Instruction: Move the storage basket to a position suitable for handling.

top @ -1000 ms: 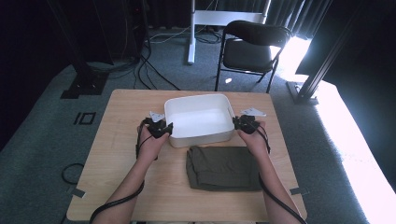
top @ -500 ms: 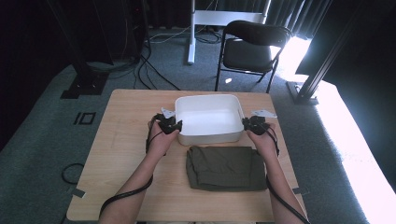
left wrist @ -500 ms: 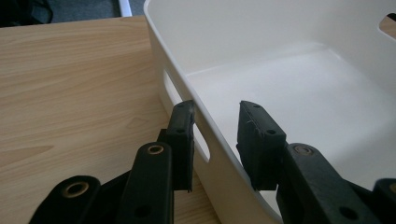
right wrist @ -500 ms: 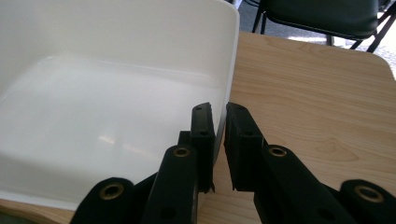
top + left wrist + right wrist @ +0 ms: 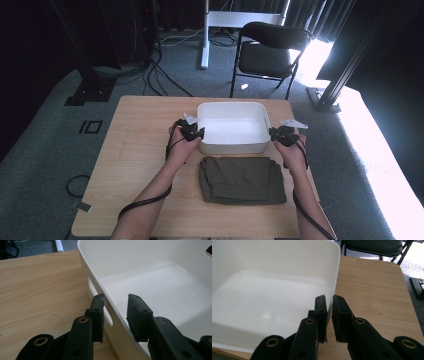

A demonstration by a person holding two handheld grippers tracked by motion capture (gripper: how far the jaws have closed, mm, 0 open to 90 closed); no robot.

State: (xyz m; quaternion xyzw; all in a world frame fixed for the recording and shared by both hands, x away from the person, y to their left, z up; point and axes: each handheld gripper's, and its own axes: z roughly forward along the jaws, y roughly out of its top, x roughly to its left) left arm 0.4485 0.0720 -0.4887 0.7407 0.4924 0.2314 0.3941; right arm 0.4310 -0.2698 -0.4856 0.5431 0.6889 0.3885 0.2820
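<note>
The white plastic tub (image 5: 234,129) sits at centre frame on the wooden table (image 5: 135,145), above the folded olive garment (image 5: 242,179); the left gripper (image 5: 193,134) clamps its left wall; the right gripper (image 5: 281,135) clamps its right wall, jaws narrow.

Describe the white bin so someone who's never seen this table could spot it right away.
On the wooden table, look at the far middle, between the two grippers. The bin is a white, empty, rounded-corner tub, just beyond the folded olive cloth, the only other item there.

a recording studio or lab: black curtains (image 5: 45,30) all round, cables (image 5: 165,75) across grey carpet (image 5: 45,150), a folding chair (image 5: 267,50), metal stands (image 5: 345,65).
</note>
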